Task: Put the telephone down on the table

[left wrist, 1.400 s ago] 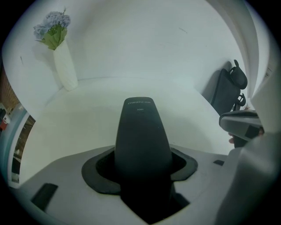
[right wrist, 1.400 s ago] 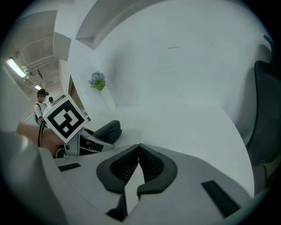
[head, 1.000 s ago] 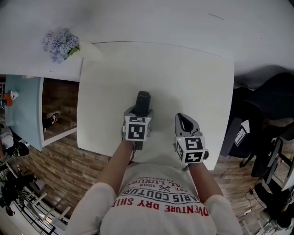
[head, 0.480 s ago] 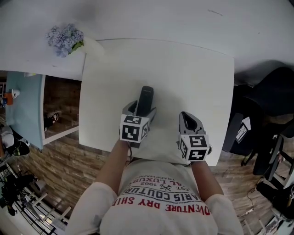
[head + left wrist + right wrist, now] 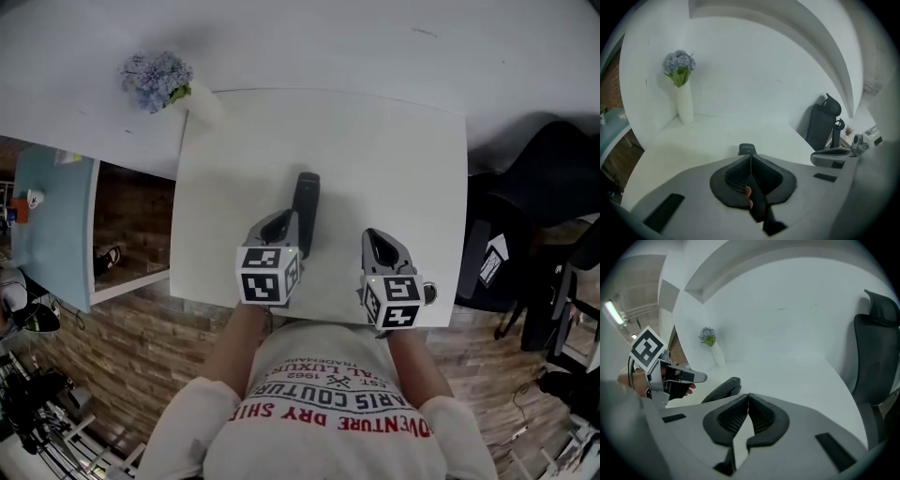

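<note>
The left gripper (image 5: pixel 750 161) has its 2 jaws pressed together on nothing, and the right gripper (image 5: pixel 748 403) is closed and empty too. Just beyond the left jaw tips, the telephone (image 5: pixel 747 149) lies on the table (image 5: pixel 394 159). The set-down looks done, so pull straight back (no sideways nudge). The telephone is a slim, dark, slightly curved handset.

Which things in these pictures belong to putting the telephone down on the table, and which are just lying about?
Part of the job:
- telephone, lying flat on the table
- left claw, shut and empty beside it

Just there:
- right claw, shut, holding nothing
- vase of flowers
- office chair
</note>
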Tool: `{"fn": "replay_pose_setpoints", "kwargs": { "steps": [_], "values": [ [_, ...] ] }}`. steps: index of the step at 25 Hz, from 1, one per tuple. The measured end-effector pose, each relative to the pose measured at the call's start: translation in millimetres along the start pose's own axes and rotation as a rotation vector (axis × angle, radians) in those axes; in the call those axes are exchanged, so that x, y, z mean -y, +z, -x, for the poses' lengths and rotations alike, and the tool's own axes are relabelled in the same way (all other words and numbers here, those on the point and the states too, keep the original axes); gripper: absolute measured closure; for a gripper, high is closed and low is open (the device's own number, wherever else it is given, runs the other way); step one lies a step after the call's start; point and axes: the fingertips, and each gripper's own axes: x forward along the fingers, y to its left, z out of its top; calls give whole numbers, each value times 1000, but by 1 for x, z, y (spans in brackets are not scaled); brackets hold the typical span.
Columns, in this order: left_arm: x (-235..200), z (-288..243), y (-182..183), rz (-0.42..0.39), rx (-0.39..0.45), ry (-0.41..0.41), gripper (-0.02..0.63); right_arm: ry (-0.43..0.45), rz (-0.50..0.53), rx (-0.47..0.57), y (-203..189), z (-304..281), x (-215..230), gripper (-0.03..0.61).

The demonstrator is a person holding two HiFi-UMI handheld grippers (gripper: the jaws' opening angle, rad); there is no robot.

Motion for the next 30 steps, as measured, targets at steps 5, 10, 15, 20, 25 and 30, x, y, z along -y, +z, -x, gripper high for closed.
{"fn": "replay_pose_setpoints", "kwargs": {
  "steps": [5, 10, 15, 20, 25, 30],
  "values": [
    [4, 41, 14, -29, 115, -37, 589, -34, 36, 69, 17, 22, -19, 554],
    [20, 89, 27, -105, 251, -112, 589, -59, 47, 153, 30, 49, -44, 554],
    [16, 142, 38, -135, 419, -109, 589, -75, 98, 262, 48, 78, -83, 554],
    [11, 188, 43, -164, 580, -103, 588, -84, 168, 372, 64, 107, -118, 554],
    [10, 215, 42, -205, 663, -130, 588, -93, 190, 453, 69, 126, -140, 554],
    [11, 227, 40, -279, 682, -134, 588, -78, 229, 495, 71, 137, -162, 554]
  ]
}}
